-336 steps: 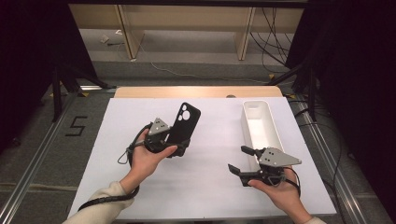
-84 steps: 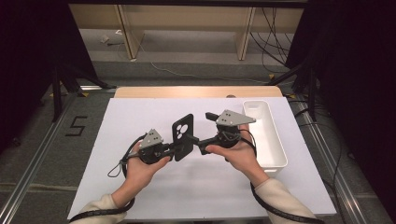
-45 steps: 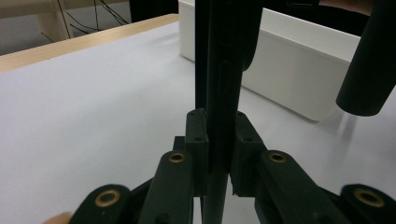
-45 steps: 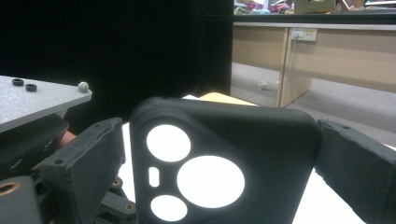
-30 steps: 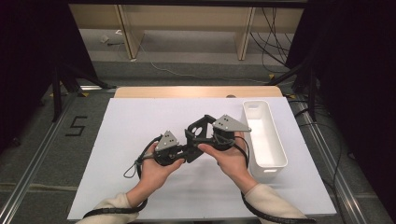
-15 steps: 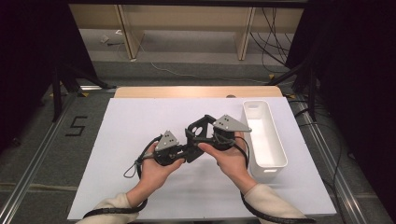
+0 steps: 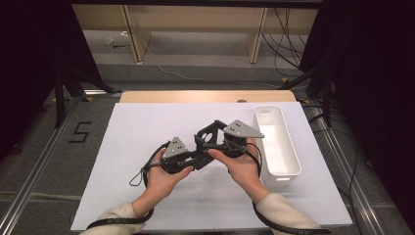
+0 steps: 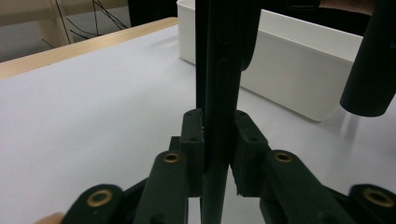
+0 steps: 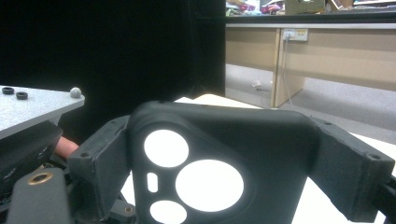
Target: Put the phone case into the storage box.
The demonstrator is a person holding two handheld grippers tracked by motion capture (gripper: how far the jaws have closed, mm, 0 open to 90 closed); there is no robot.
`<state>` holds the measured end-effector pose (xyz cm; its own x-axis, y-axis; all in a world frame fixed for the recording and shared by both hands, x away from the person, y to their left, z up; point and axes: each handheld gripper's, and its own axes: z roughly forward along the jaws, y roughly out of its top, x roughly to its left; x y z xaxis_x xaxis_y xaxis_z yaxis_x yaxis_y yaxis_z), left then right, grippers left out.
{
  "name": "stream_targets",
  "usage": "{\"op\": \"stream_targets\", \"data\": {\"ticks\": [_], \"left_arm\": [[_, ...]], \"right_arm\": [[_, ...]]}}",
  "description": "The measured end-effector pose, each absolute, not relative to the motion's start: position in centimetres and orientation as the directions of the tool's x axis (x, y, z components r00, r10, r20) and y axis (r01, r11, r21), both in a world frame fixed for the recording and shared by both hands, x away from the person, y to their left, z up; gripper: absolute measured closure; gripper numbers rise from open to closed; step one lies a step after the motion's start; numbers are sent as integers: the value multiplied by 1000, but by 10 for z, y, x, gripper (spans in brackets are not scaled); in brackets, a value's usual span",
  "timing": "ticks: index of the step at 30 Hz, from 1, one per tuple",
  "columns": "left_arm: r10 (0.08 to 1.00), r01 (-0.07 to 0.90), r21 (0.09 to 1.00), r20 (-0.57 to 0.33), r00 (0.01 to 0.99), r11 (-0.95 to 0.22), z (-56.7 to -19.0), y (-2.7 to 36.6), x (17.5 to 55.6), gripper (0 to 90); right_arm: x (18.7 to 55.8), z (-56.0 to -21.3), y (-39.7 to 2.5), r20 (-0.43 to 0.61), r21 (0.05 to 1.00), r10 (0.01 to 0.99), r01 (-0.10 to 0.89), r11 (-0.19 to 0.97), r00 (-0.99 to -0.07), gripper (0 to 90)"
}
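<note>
White table (image 7: 122, 161) bears an empty white bin (image 7: 277, 147); both hand-held grippers clamp a phone case (image 7: 208, 135).

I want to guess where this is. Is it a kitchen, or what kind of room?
Probably a lab or workshop, not a kitchen: a white-topped table edged by metal rails, loose cables on the floor, and a floor marking "5".

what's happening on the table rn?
A person holds a black soft phone case between two handheld grippers above the white table. The left gripper is clamped on the case's thin edge; the right gripper grips across its camera-cutout end. A white oblong plastic bin stands at the right, nothing visible inside.
</note>
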<state>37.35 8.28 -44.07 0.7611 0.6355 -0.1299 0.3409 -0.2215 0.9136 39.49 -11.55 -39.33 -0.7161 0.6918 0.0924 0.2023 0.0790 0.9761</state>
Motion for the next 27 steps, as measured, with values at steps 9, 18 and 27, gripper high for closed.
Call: {"op": "stream_targets", "data": {"ticks": [9,18,27], "left_arm": [[591,347,916,-169,789,-201,-440,86,374,506],[578,347,919,-182,796,-188,-438,96,371,140],[581,289,940,-136,802,-179,-428,111,363,0]], "right_arm": [[396,-390,-120,103,977,694,202,63,-713,143],[398,-385,-125,104,979,703,197,52,-704,143],[398,-383,-129,105,980,708,195,48,-699,143]]}}
